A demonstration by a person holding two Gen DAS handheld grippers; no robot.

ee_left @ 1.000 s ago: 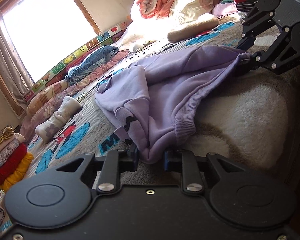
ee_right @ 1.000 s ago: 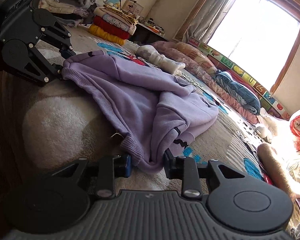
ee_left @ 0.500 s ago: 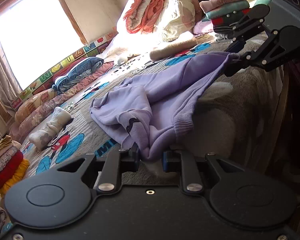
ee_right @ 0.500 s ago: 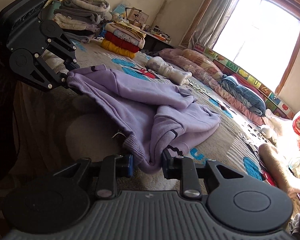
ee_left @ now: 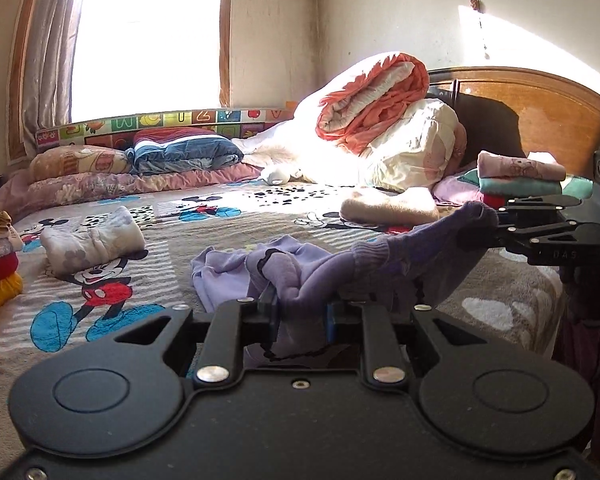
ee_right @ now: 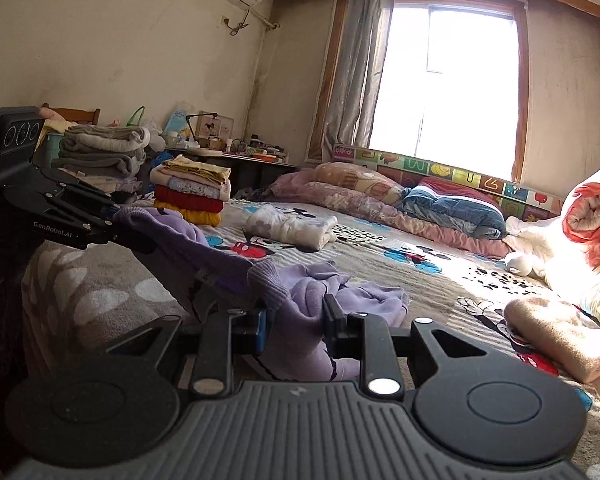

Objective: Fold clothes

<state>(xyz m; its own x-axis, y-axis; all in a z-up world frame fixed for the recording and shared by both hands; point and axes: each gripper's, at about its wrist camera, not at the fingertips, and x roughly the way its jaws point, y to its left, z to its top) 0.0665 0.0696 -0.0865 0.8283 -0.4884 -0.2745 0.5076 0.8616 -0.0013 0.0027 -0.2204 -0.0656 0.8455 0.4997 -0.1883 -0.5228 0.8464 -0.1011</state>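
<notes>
Plainly the bed [ee_left: 508, 292] fills both views, and across the lower middle of each frame hangs the lilac sweatshirt [ee_left: 292, 276], a soft, limp, light knit that sags between two holds while its far end trails crumpled on the cartoon blanket [ee_left: 112, 280]. The left gripper [ee_left: 302, 316] is clenched on one bunch of its ribbed hem and the right gripper [ee_right: 294, 322] on another, which looks the sound place to grip, being thicker and less likely to slip. No container shows near it, only folded stacks [ee_right: 190, 192] at middle left of the right view.
</notes>
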